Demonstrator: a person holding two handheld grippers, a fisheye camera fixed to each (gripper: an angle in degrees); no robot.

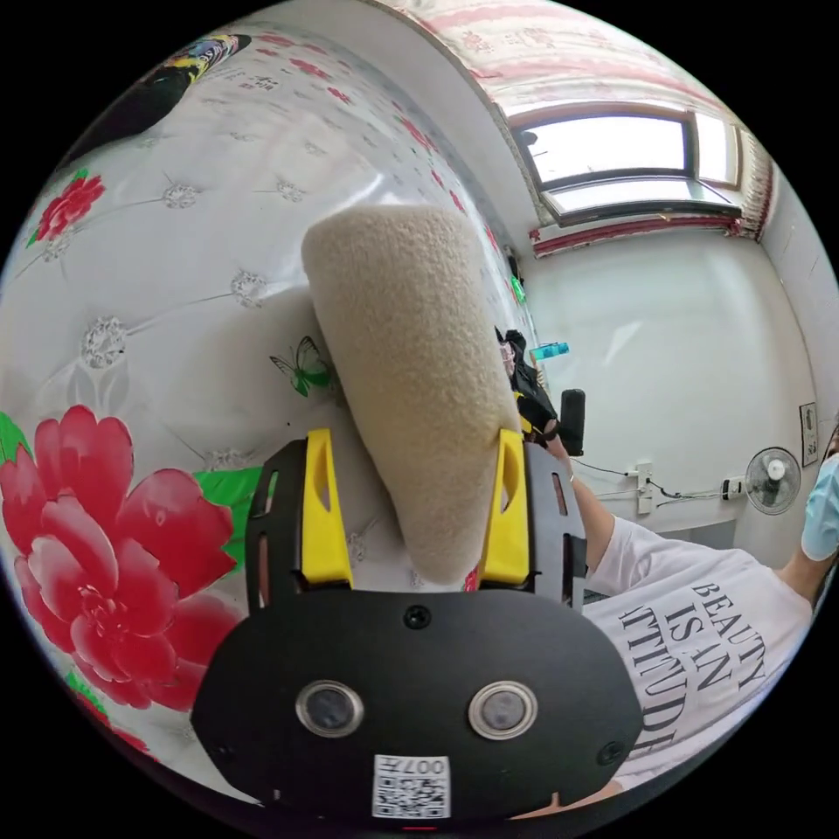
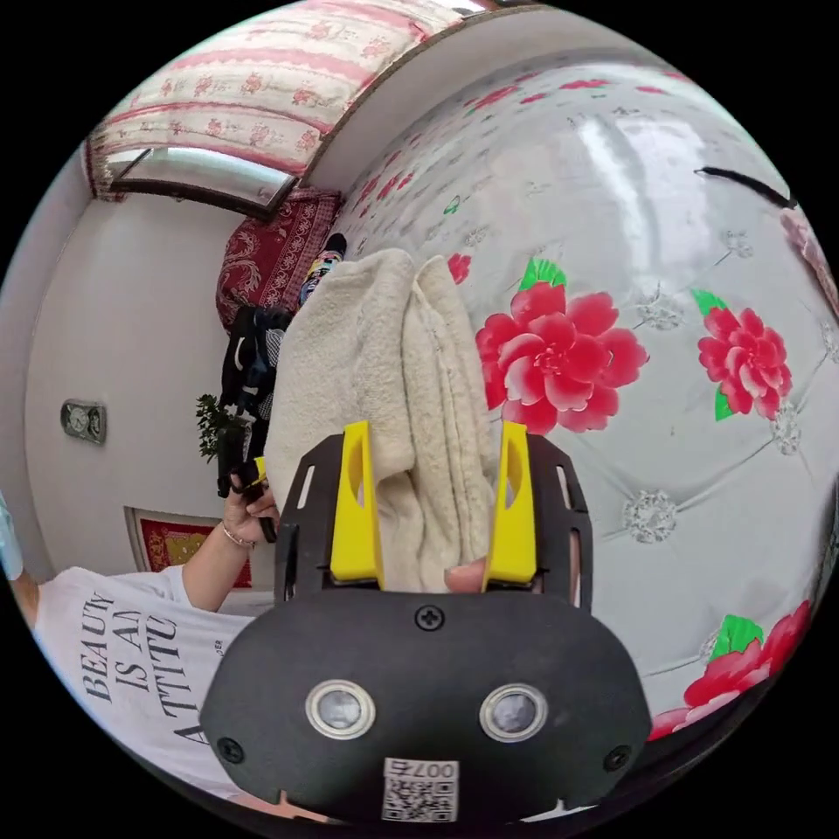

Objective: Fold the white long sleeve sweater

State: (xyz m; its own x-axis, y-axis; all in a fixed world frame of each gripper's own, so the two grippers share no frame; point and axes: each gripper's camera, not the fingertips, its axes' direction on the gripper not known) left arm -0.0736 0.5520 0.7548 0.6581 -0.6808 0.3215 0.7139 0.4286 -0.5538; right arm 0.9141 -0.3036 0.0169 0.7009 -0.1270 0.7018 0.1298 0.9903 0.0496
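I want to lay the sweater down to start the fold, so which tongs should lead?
Probably the right tongs: bunched sweater fills the gap between their jaws. In the left tongs, the sweater touches just one jaw, so that hold looks looser.

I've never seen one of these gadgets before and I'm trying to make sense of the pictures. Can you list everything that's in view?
sweater: one, cream-white and fluffy, held up between the fingers in both views, bunched in folds in the right gripper view
padded flowered wall: one, glossy white with red flowers, behind the sweater
window: one, bright, high on the far wall
fan: one, white, low on the far wall
curtain: one, pink-striped, above the window
person's T-shirt: one, white with dark print, lower edge of both views
left gripper: one, black with yellow fingers, around the sweater
right gripper: one, black with yellow fingers, around the sweater
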